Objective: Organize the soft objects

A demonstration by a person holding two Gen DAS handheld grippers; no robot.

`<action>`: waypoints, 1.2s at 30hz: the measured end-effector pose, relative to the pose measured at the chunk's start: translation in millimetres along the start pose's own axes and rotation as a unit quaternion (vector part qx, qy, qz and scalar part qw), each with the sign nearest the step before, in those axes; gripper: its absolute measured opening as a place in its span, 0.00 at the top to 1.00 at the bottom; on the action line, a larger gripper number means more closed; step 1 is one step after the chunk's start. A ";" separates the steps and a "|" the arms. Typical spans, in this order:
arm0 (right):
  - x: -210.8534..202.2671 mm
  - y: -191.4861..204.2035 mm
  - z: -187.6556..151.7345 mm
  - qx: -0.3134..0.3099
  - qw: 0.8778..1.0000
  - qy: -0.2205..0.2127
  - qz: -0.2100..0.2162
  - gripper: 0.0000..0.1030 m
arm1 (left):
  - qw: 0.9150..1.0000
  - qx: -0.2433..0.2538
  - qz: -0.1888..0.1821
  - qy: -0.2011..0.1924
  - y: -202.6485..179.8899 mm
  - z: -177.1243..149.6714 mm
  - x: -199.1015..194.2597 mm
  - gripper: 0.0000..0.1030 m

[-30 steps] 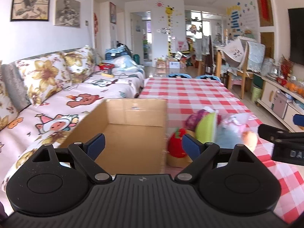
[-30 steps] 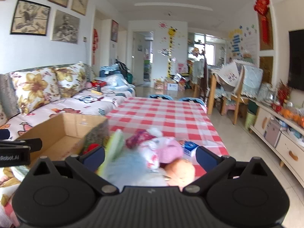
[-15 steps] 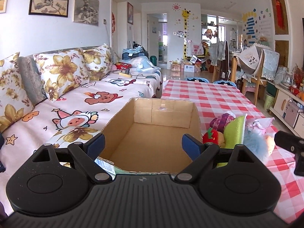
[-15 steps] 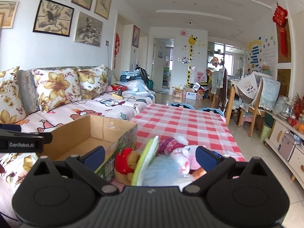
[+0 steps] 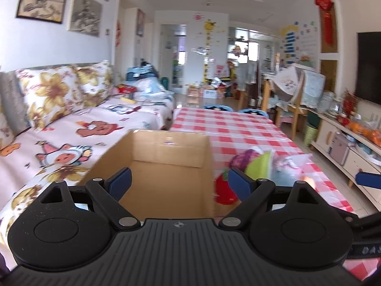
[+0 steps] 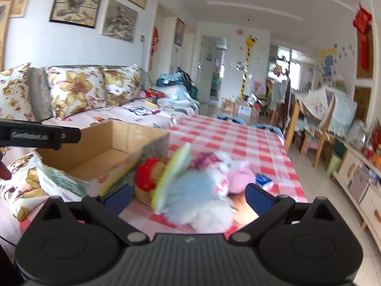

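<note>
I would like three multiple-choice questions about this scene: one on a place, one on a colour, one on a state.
1. Where is the pile of soft toys?
A. on the sofa
B. on the table beside the cardboard box
C. inside the box

2. What colours is the tablecloth?
A. red and white
B. blue and yellow
C. plain green

3. What is in the cardboard box?
A. books
B. toys
C. nothing visible

Answers: 1 B, the toys lie right of the box; 2 A, checked cloth; 3 C, bare bottom shows.
</note>
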State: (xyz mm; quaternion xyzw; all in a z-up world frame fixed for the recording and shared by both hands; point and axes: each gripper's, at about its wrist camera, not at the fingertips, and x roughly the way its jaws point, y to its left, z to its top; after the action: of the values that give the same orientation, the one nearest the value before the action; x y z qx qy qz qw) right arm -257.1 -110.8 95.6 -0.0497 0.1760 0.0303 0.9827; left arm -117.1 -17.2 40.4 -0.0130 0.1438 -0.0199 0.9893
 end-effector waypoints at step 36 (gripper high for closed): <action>127.5 -152.0 -17.8 0.255 0.956 0.146 -0.001 0.06 | 0.969 0.202 -0.124 0.068 -123.8 -37.9 27.0 0.06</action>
State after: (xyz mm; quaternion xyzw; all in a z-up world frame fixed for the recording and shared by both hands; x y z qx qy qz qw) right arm -132.1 -258.2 47.8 0.1984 0.3193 -0.0246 0.9263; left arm -106.4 -142.8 0.3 0.1709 0.2006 -0.1717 0.9492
